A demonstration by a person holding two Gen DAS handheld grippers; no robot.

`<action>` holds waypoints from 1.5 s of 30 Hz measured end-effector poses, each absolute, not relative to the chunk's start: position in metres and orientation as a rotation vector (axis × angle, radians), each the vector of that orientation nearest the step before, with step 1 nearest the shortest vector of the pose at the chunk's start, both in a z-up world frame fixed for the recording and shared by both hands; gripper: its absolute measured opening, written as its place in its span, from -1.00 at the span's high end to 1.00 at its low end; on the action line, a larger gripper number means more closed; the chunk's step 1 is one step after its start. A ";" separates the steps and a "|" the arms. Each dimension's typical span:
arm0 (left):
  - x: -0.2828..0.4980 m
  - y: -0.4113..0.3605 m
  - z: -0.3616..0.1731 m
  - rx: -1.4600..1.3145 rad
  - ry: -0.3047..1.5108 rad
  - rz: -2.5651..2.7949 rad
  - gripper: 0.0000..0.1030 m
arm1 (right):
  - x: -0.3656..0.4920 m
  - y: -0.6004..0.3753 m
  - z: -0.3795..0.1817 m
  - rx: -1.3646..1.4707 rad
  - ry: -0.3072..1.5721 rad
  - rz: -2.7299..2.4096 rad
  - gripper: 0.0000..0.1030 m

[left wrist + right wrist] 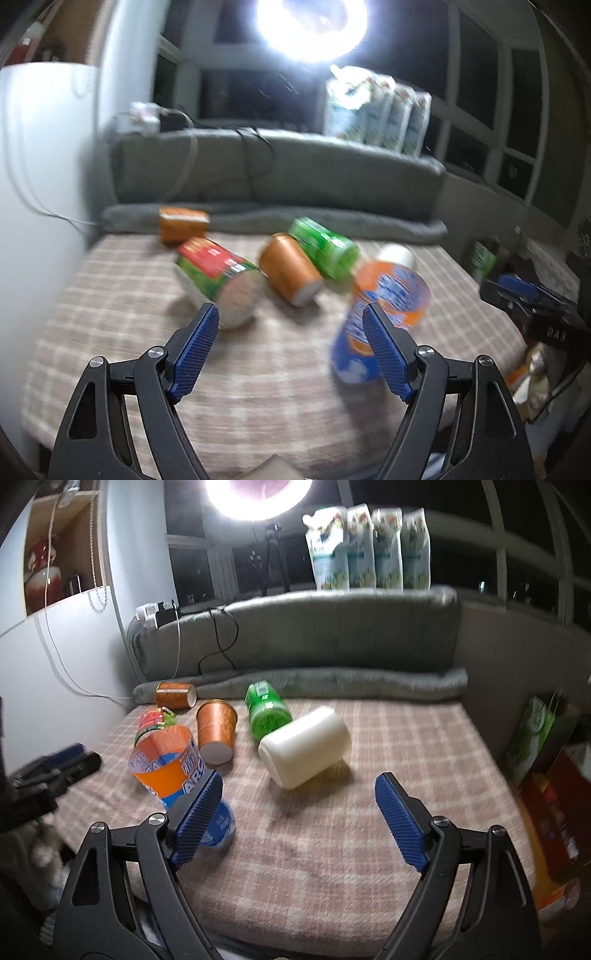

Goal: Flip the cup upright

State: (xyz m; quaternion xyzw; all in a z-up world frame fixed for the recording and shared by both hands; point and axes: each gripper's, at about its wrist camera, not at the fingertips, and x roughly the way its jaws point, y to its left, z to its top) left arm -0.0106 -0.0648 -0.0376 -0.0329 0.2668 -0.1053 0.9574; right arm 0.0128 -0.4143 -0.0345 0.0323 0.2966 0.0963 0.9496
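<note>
We work over the checked blanket (332,830), where the cups lie tipped so each can be righted. The white cup (304,746) lies on its side just ahead of our right gripper (299,805), whose fingers are spread wide and empty. Our left gripper (291,332), equally released, faces the orange-and-blue cup (384,306), which seems upright.
</note>
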 end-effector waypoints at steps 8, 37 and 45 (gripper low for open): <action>-0.020 -0.052 -0.031 -0.071 0.469 -0.136 -0.58 | -0.002 -0.408 -0.023 0.035 0.471 0.111 -0.97; -0.037 -0.050 -0.013 -0.042 0.366 -0.090 -0.83 | -0.013 -0.421 -0.008 0.071 0.358 0.005 -1.00; -0.037 -0.052 -0.012 -0.036 0.365 -0.088 -0.83 | -0.011 -0.421 -0.011 0.069 0.369 0.006 -1.00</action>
